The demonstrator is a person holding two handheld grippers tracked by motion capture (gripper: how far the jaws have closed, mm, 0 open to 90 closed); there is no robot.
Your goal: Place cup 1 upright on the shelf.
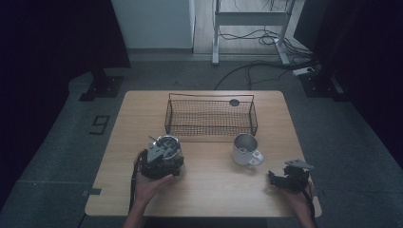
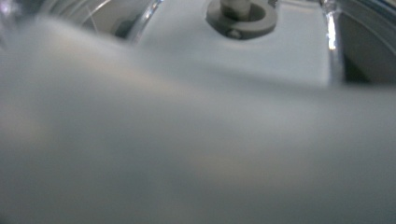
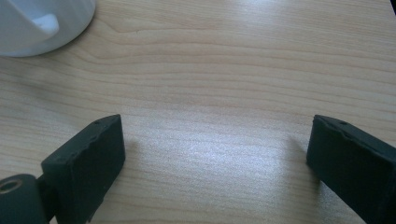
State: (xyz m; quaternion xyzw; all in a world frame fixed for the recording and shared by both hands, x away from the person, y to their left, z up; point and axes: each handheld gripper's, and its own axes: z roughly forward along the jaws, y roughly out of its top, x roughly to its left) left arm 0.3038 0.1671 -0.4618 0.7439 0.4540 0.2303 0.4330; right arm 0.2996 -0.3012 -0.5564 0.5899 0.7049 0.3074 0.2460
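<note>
Left gripper [image 1: 159,161], jaw state hidden, at steel pot [image 1: 168,144] toward table's [image 1: 209,190] left edge; right gripper [image 1: 280,179] wide, empty, near right corner; cup [image 1: 246,149], wire basket [image 1: 211,115] between

High view is dim overall; I get light only on the middle, where the surface [image 1: 209,161] reads pale w/ a bluish cast. Left and right edges of the frame fall to near black, upper centre is brighter on the floor. Shadows there are soft and short, image a bit grainy. Left gripper view is almost all blur: a grey smear across the lower two thirds, way out of focus; only the top edge is half sharp, w/ thin bright glints on a metal rim [image 2: 332,42]. Right gripper view is bright and sharp, w/ a soft sheen at centre of the wood and faint shadows beside both jaws.
</note>
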